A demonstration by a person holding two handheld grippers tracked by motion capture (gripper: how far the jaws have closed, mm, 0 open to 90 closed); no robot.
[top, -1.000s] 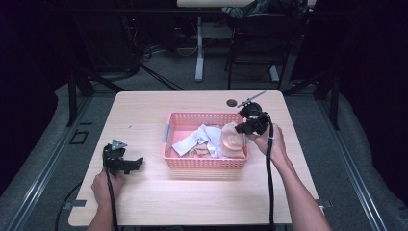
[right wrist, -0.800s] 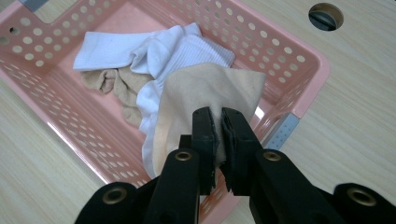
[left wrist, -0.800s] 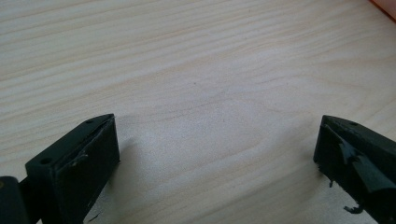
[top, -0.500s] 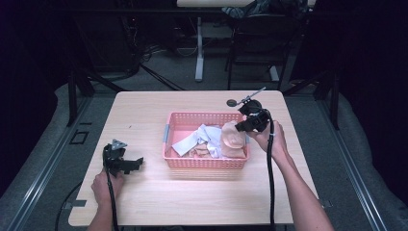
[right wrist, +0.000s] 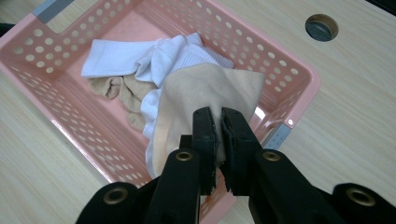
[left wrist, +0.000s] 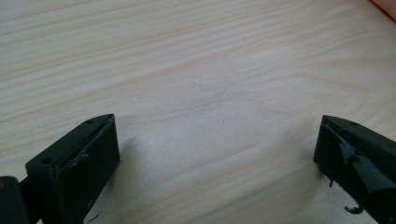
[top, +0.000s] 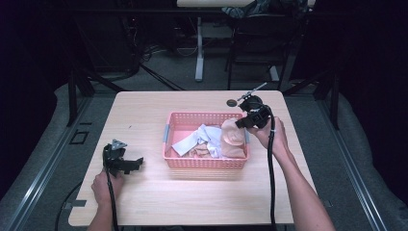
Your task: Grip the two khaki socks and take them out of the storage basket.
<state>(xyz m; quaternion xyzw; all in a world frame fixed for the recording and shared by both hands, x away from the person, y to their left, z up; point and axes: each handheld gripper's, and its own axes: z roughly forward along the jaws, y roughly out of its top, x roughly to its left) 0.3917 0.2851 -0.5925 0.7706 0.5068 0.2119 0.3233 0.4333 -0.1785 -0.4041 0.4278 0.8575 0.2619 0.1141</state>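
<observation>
Already right tool [right wrist: 218,140] clamped on beige sock [right wrist: 205,93], lifting it at right end of pink basket [top: 171,120]; white sock [right wrist: 140,58] and others remain inside. Left tool [left wrist: 217,154] wide open, empty, over bare tabletop [left wrist: 196,70], lower left of high view.

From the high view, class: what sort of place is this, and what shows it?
Probably a lab or workshop: a bare wooden table on grey floor, cables trailing behind, and metal stand legs in the dark background.

One basket [top: 207,162], several socks [top: 232,138]
</observation>
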